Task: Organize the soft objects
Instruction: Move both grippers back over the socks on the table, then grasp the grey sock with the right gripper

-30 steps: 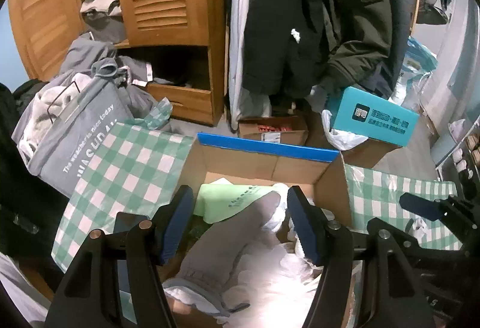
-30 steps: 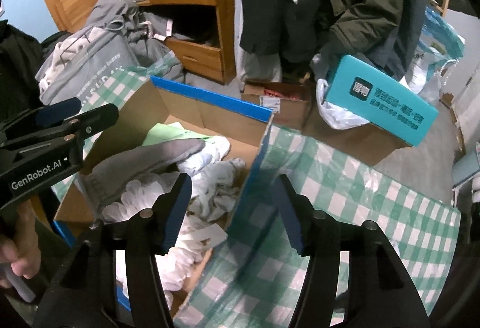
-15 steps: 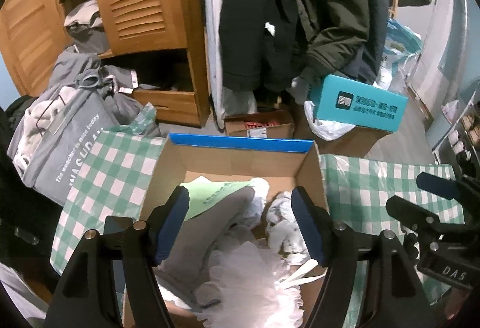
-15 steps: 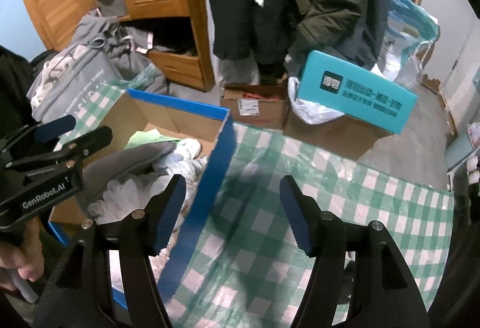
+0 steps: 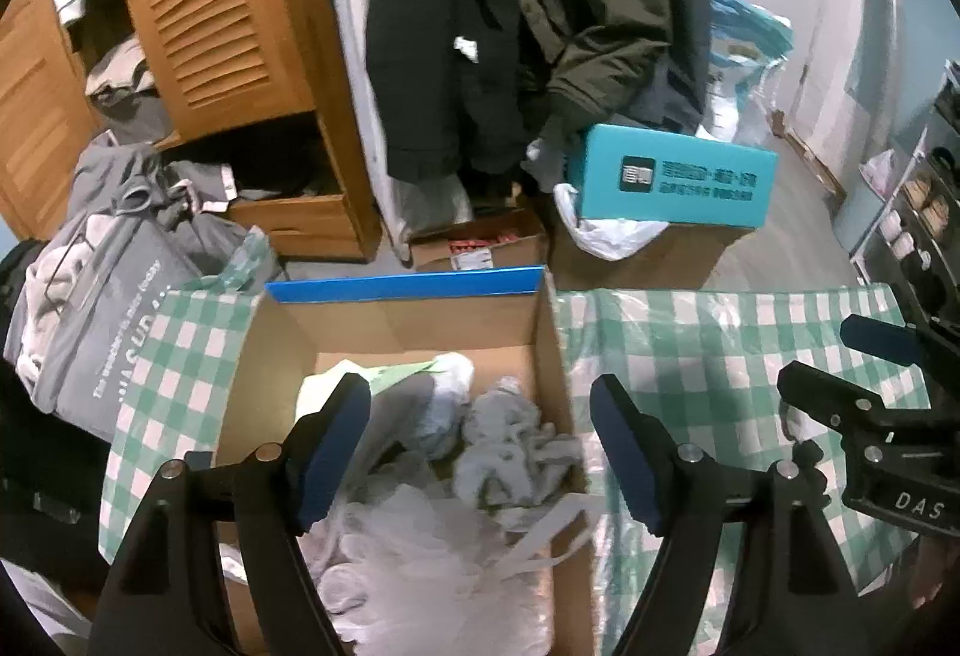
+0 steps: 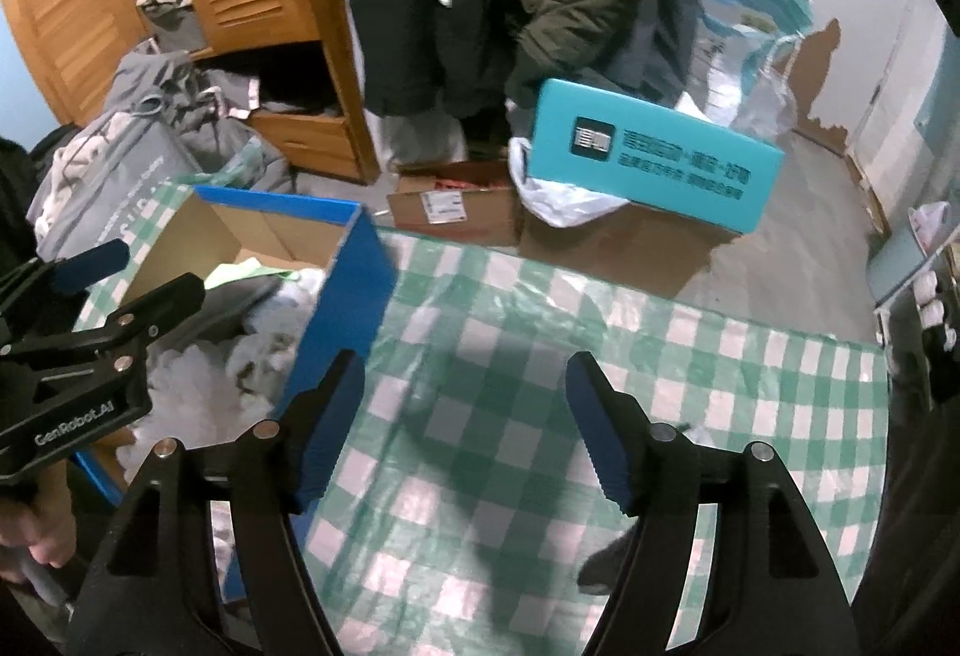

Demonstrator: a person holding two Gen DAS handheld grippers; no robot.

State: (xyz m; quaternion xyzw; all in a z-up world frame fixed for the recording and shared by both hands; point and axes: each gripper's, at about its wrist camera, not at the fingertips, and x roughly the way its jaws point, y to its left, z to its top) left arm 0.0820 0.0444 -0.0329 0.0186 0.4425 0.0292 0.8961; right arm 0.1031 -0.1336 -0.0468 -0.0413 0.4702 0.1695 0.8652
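Note:
An open cardboard box (image 5: 414, 317) with a blue rim stands on a green-checked cloth (image 5: 708, 350). Inside lie soft things: a grey sleeve-like garment (image 5: 402, 404), a crumpled grey-white cloth (image 5: 510, 440), white frilly fabric (image 5: 432, 554) and a pale green sheet (image 5: 396, 373). My left gripper (image 5: 480, 446) hovers above the box, its jaws opening, nothing between them. My right gripper (image 6: 465, 428) hangs over the bare cloth (image 6: 600, 332) to the right of the box (image 6: 354, 290), jaws opening and empty. Each gripper shows in the other's view, the right gripper (image 5: 882, 392) and the left gripper (image 6: 96, 314).
A grey laundry bag (image 5: 102, 320) full of clothes sits left of the box. Behind stand a wooden louvred wardrobe (image 5: 228, 8), hanging dark coats (image 5: 540, 14), a teal carton (image 5: 678, 176) on a brown box and a small brown box (image 5: 480, 248). A hand (image 6: 30, 542) holds the left gripper.
Both grippers have drawn to the right and their jaws have spread wider. The grey garment that lay between the left fingers now rests in the box. The right gripper has left the box for the cloth.

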